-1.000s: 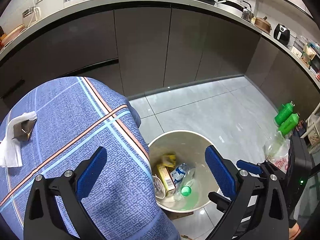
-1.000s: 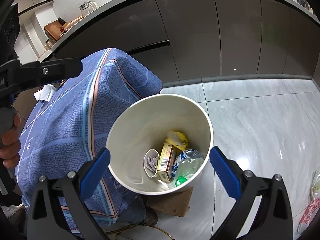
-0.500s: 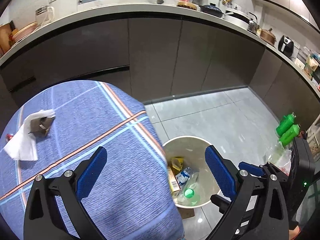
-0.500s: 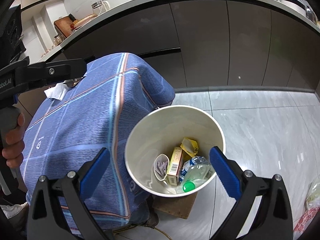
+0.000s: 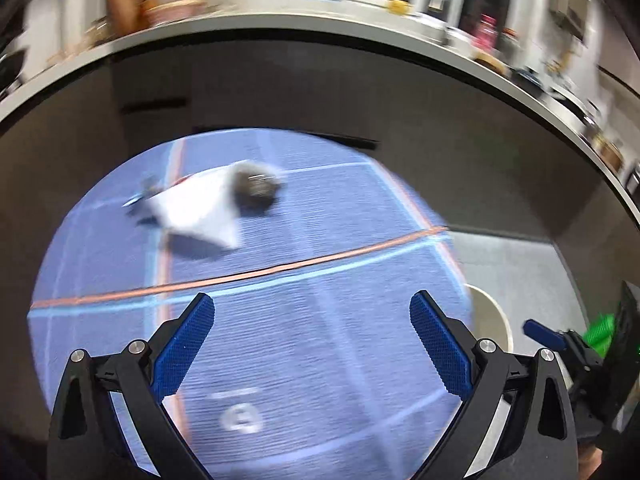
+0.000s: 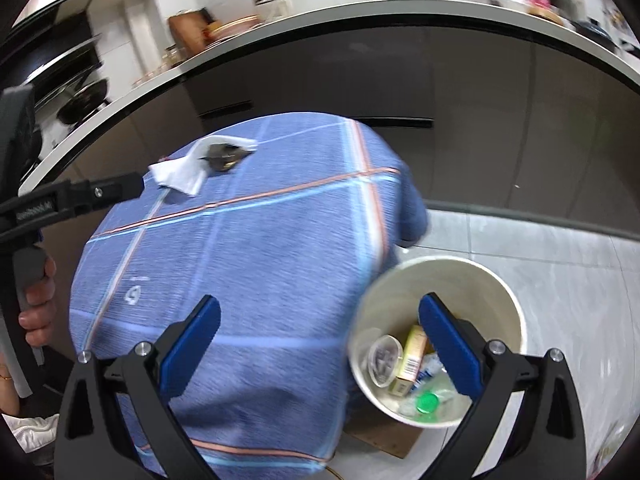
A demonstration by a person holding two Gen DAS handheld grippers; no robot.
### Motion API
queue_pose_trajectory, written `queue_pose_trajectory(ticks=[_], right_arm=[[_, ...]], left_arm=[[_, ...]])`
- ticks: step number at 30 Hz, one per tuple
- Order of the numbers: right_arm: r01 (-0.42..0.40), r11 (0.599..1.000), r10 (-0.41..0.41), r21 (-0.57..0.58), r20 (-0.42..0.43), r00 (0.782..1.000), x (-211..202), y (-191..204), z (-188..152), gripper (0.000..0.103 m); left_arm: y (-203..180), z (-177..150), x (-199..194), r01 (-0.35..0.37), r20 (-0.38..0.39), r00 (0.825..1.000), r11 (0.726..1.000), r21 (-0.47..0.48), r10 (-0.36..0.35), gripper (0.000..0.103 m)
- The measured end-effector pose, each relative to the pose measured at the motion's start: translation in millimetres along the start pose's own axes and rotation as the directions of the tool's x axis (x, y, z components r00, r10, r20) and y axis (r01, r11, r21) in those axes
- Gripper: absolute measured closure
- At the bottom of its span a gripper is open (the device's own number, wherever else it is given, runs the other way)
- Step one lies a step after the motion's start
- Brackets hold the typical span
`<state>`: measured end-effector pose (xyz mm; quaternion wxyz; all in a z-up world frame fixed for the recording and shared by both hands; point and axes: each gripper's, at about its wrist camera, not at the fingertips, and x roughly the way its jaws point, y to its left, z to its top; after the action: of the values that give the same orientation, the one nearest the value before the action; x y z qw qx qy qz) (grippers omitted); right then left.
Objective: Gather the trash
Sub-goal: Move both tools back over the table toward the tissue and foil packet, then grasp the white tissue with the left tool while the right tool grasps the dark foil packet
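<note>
From your left wrist camera, the left gripper (image 5: 312, 344) is spread wide and holds nothing; it hangs over the blue checked tablecloth (image 5: 304, 380). Ahead of the fingers and a little to their left lies the trash — a white paper napkin (image 5: 200, 212) with a dark crumpled scrap (image 5: 256, 190) at its far right end. The view is motion-blurred, so you cannot tell here whether the scrap rests on the napkin or just touches it. I judge both to be very light and limp: the napkin will fold and slide on the cloth rather than resist, so pinch it near the middle, where it meets the scrap, and press down slightly to gather both. Only a sliver of the bin's pale rim shows past your right finger.

From your right wrist camera, the right gripper (image 6: 320, 340) is also wide and empty. Here the white trash bin (image 6: 516, 304) sits under your right finger, down on the floor beside the table, and you can see inside it: a green-capped plastic bottle (image 6: 428, 400), a yellow carton (image 6: 410, 354) and a clear plastic cup (image 6: 384, 358). This view is sharper on the napkin (image 6: 180, 170) too — far ahead and left, with the dark scrap (image 6: 224, 154) lying partly on it, near the table's far edge. It also shows your left hand (image 6: 38, 300) on its handle, which the left camera cannot.
</note>
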<state>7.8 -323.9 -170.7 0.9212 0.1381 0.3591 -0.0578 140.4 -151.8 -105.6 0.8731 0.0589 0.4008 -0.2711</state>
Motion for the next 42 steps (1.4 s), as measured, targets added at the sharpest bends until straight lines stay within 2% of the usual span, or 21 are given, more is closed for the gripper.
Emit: queue_pose_trajectory(ticks=[5, 8, 13, 21, 25, 28, 32, 37, 38, 39, 40, 42], right_arm=[[-0.044, 0.996, 0.042, -0.074, -0.027, 0.999, 24.3, 41.1, 27.1, 0.006], [-0.064, 0.992, 0.059, -0.105, -0.049, 0.997, 43.4, 61.8, 45.4, 0.013], [-0.088, 0.988, 0.081, -0.127, -0.062, 0.995, 82.3, 89.1, 77.9, 0.031], [-0.116, 0.988, 0.104, -0.105, -0.109, 0.989, 155.1, 119.4, 128.0, 0.039], [-0.113, 0.991, 0.101, -0.078, -0.149, 0.984, 185.7, 123.3, 140.9, 0.048], [-0.126, 0.991, 0.117, -0.046, -0.172, 0.978, 205.8, 122.3, 148.8, 0.049], [-0.127, 0.990, 0.114, -0.064, -0.179, 0.977, 219.4, 127.4, 153.6, 0.048], [-0.095, 0.994, 0.084, -0.056, -0.182, 0.980, 232.8, 127.2, 159.9, 0.047], [-0.093, 0.994, 0.082, -0.056, -0.179, 0.980, 233.0, 126.1, 160.7, 0.052], [-0.082, 0.995, 0.070, -0.064, -0.178, 0.982, 232.7, 125.9, 160.5, 0.075], [-0.068, 0.995, 0.053, -0.079, -0.180, 0.982, 231.8, 125.2, 159.9, 0.084], [-0.078, 0.993, 0.062, -0.087, -0.177, 0.982, 224.7, 119.9, 156.7, 0.089]], left_arm=[[56.5, -1.0, -6.7, -0.065, -0.001, 0.998, 0.993, -0.100, 0.065, 0.008], [81.9, 1.0, -8.4, -0.073, -0.005, 0.997, 0.986, -0.149, 0.073, 0.008], [109.6, 5.0, -3.8, -0.072, -0.006, 0.997, 0.982, -0.173, 0.072, 0.009], [132.7, 20.5, 19.4, -0.011, -0.024, 1.000, 0.985, -0.172, 0.007, 0.009], [141.4, 26.5, 29.4, 0.037, -0.030, 0.999, 0.980, -0.197, -0.044, 0.009], [146.6, 30.0, 36.6, 0.054, -0.037, 0.997, 0.977, -0.207, -0.064, 0.010], [149.0, 35.5, 46.0, 0.065, -0.046, 0.996, 0.977, -0.204, -0.076, 0.010], [142.2, 48.7, 64.9, 0.073, -0.061, 0.995, 0.982, -0.176, -0.085, 0.009], [140.0, 51.5, 70.1, 0.068, -0.066, 0.995, 0.983, -0.169, -0.080, 0.009], [138.0, 53.9, 75.3, 0.071, -0.071, 0.994, 0.984, -0.165, -0.084, 0.009], [136.6, 56.1, 79.8, 0.075, -0.077, 0.993, 0.983, -0.165, -0.089, 0.009], [133.2, 59.9, 88.2, 0.087, -0.090, 0.991, 0.982, -0.170, -0.104, 0.009]])
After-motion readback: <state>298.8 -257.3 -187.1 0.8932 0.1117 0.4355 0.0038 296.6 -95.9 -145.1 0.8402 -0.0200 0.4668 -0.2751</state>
